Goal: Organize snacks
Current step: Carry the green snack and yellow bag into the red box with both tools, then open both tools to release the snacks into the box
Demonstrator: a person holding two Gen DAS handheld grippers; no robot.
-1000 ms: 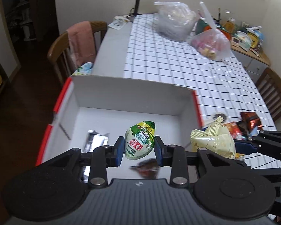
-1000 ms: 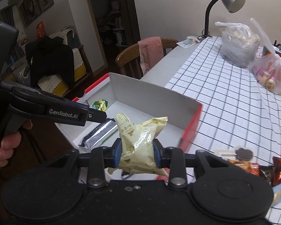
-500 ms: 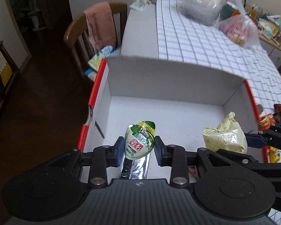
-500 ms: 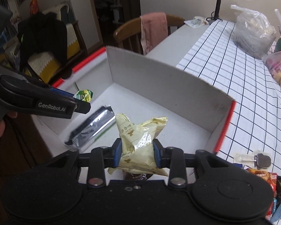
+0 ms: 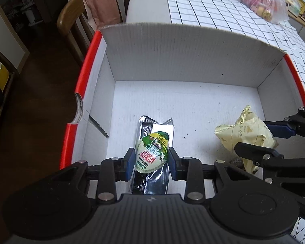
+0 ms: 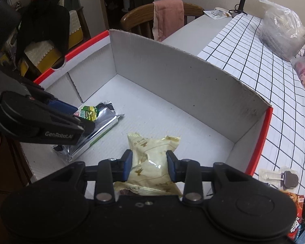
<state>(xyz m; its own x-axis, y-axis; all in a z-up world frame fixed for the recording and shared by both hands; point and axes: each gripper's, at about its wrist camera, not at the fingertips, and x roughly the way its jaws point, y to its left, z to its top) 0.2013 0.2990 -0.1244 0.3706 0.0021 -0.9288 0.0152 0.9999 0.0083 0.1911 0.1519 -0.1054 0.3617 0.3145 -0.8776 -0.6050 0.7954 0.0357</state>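
White gridded tabletop [image 6: 254, 65] carries the red-edged cardboard box [image 5: 193, 61] where I gather snacks: my left tool [image 5: 151, 160] grips a green jelly cup [image 5: 151, 154] over a silver packet [image 5: 158, 128], my right tool [image 6: 148, 165], jaws opening, still pinches a cream snack bag [image 6: 150, 158].

A: Soft, even indoor light; the white box [image 5: 193, 61] floor reads bright, the room's left side falls dark.

B: Glare on the silver wrapper [image 6: 95, 130]. Sharp throughout, though the fisheye bends the tablecloth [image 6: 254, 46] grid at the edges.
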